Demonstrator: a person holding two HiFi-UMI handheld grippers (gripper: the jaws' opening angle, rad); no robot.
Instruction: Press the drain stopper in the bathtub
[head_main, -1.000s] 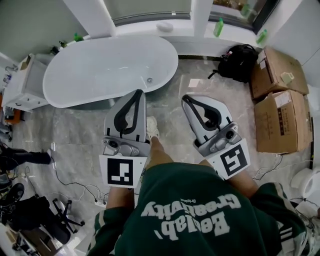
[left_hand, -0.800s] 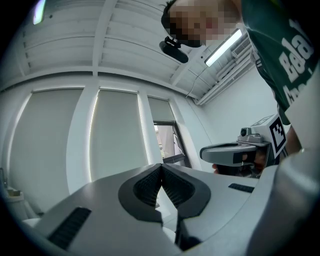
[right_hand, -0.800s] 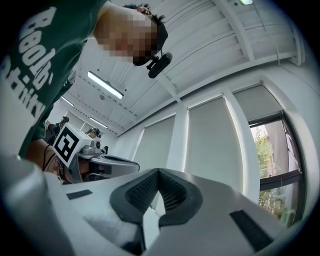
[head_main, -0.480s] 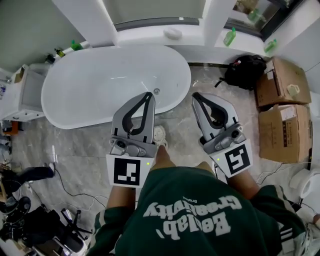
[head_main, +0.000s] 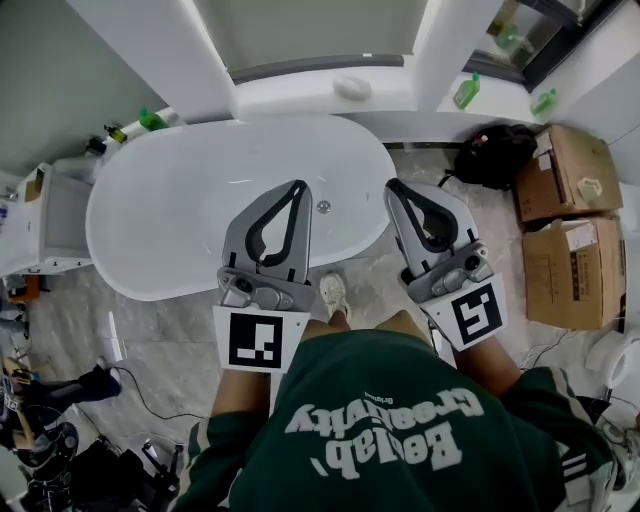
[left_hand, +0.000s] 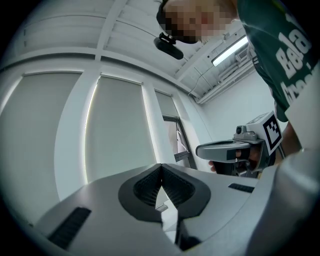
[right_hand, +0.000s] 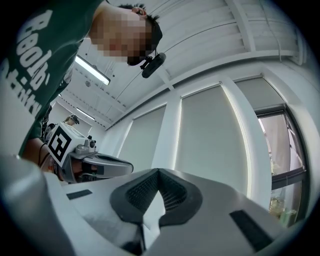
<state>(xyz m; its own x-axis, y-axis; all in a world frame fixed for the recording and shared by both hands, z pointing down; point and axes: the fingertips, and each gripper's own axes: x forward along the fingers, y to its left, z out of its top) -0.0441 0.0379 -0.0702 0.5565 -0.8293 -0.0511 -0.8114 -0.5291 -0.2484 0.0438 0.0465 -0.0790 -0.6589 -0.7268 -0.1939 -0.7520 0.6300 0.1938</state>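
Both jaws pressed together and gripping nothing, the left gripper and right gripper are held side by side at centre frame, pointing toward the white bathtub across the upper middle. The drain stopper, a small metal disc on the tub floor near its right end, shows between the two tips, apart from both. At the right edge stand two cardboard boxes, a black backpack beside them.
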